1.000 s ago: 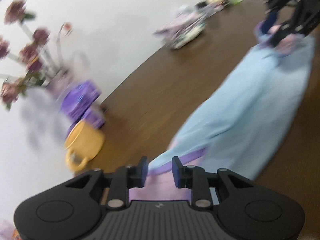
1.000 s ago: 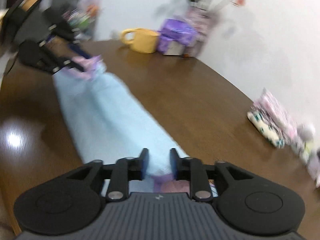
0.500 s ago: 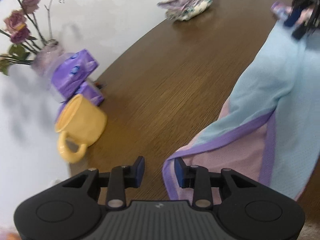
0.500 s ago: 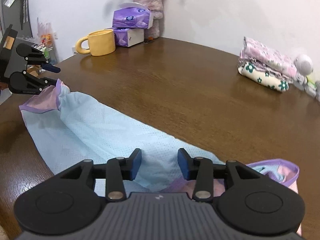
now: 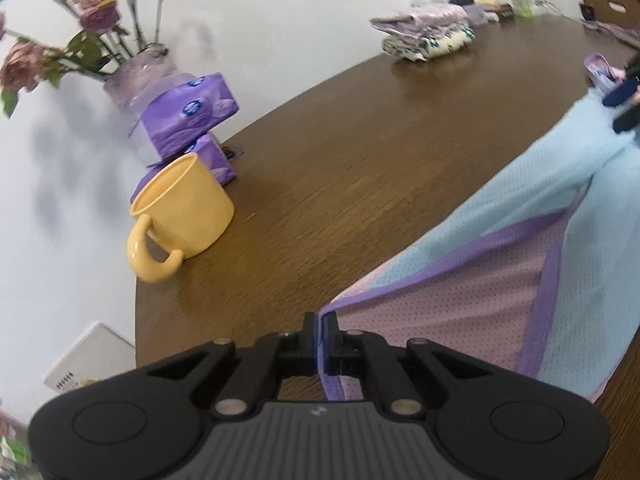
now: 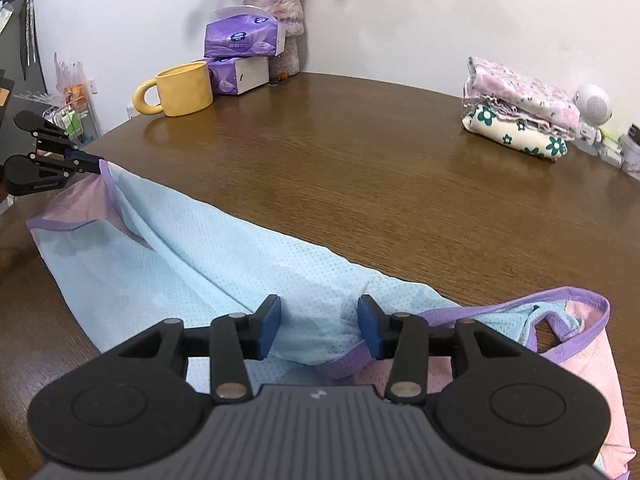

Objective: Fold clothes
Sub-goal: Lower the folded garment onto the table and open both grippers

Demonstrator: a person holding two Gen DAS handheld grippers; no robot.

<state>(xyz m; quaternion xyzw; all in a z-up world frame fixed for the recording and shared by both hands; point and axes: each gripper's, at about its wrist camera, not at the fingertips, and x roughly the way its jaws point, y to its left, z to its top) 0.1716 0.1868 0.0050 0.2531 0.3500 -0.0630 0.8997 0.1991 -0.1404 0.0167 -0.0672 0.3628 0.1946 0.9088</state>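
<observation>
Item: one light-blue mesh garment (image 6: pixel 224 248) with purple binding and pink panels, lying stretched across the near part of a round, dark wooden table (image 6: pixel 360 168). Left gripper (image 5: pixel 322 334): jaws together, clamped on a purple-trimmed corner of the garment at the table's edge; in the right wrist view the same gripper (image 6: pixel 98 166) appeared at far left, pinching that corner slightly raised above the tabletop, with a pink panel (image 6: pixel 76 204) spread just below it. Right gripper (image 6: pixel 318 326): jaws apart, blue pads (image 6: pixel 269 326) standing either side of a low fold of blue mesh, the cloth passing between them without being pinched. Beside its right finger, a purple-edged opening (image 6: pixel 576 300) and pink fabric extended toward the lower right corner. In the left wrist view the garment (image 5: pixel 520 220) ran away toward the upper right, where the right gripper's fingers (image 5: pixel 624 100) showed only partly at the picture's edge. Other contents of table: one yellow mug (image 6: pixel 182 90), handle facing the table's rim; two purple tissue packs (image 6: pixel 242 36), stacked, just behind the mug; one vase of faded pink roses (image 5: pixel 132 76) behind the packs, against a white wall; one pile of folded floral clothes (image 6: pixel 520 110) at the far side, well apart from the garment; one small white round object (image 6: pixel 594 104) just beside that pile, kind not determinable.
</observation>
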